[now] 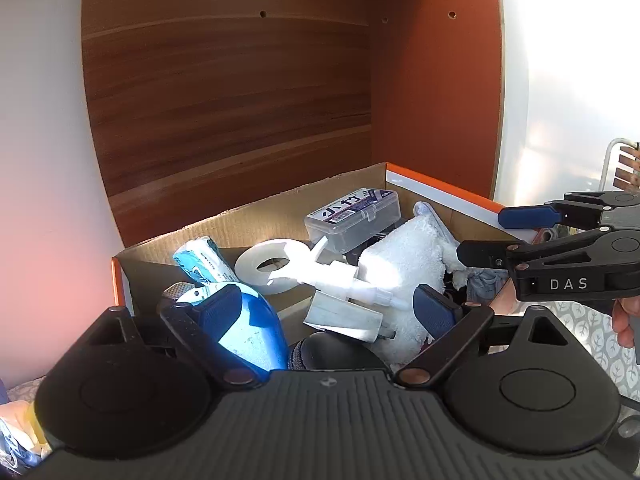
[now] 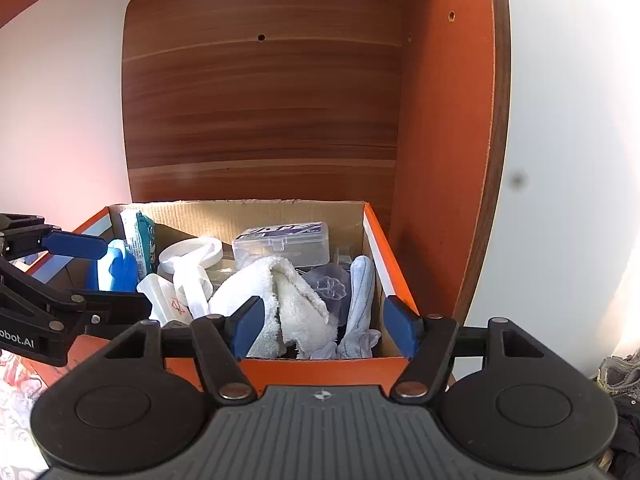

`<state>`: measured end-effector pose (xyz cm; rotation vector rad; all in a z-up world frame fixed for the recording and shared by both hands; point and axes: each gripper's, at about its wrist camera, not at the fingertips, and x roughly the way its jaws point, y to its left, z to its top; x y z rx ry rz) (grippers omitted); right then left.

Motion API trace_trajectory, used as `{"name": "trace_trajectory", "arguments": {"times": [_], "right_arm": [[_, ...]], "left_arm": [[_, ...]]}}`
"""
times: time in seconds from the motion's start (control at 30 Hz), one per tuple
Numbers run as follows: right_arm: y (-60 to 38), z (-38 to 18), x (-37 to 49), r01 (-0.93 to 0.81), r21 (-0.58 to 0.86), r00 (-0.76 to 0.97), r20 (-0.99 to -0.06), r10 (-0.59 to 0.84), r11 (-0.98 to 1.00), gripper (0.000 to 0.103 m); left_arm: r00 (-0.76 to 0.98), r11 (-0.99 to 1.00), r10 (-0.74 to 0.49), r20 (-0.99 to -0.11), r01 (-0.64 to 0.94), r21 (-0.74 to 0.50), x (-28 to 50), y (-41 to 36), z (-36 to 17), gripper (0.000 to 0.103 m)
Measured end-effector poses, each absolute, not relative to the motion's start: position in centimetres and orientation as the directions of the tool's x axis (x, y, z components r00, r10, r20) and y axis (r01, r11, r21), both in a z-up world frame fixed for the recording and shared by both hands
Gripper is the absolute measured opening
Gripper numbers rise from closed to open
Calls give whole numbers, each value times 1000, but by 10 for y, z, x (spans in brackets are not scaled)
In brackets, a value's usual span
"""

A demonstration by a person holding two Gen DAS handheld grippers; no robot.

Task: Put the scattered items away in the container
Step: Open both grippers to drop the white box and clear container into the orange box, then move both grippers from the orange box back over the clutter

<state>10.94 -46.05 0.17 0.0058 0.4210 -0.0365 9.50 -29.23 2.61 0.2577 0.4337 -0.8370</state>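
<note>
An orange cardboard box (image 2: 396, 276) stands against a wooden board and holds several items: a white towel (image 2: 288, 292), a clear plastic case (image 2: 284, 246), a white tape roll (image 2: 192, 252), a white pump bottle (image 1: 344, 280), a blue bottle (image 1: 248, 332), a blue-green packet (image 1: 202, 262) and grey cloth (image 2: 360, 292). My left gripper (image 1: 326, 308) is open over the box's left part, its fingers either side of the blue bottle and towel, holding nothing. My right gripper (image 2: 322, 326) is open and empty at the box's near rim; it also shows in the left wrist view (image 1: 504, 236).
The wooden board (image 2: 260, 120) and an orange side panel (image 2: 440, 140) rise directly behind and right of the box. White walls flank them. A patterned cloth (image 1: 592, 332) lies under the box at right. A dark bundle (image 2: 624, 376) lies at far right.
</note>
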Motion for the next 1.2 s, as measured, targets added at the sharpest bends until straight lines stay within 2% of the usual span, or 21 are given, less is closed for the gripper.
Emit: {"name": "trace_trajectory", "arguments": {"times": [0.2, 0.33, 0.5, 0.7, 1.2], "right_arm": [[-451, 6, 104, 40, -5, 914, -405, -38, 999, 75], [-443, 10, 102, 33, -8, 921, -389, -33, 999, 93], [-424, 17, 100, 13, -24, 927, -375, -21, 1000, 103], [-394, 19, 96, 6, -76, 930, -365, -33, 997, 103], [-337, 22, 93, -32, -99, 937, -348, -4, 995, 103]], "left_arm": [[618, 671, -642, -454, 739, 59, 95, -285, 30, 99], [644, 690, -623, -443, 720, 75, 92, -279, 33, 103], [675, 715, -598, -433, 693, 92, 88, -265, 36, 103], [699, 742, -576, -424, 665, 87, 88, -239, 37, 103], [743, 791, -537, -399, 608, 66, 83, -185, 45, 103]]}}
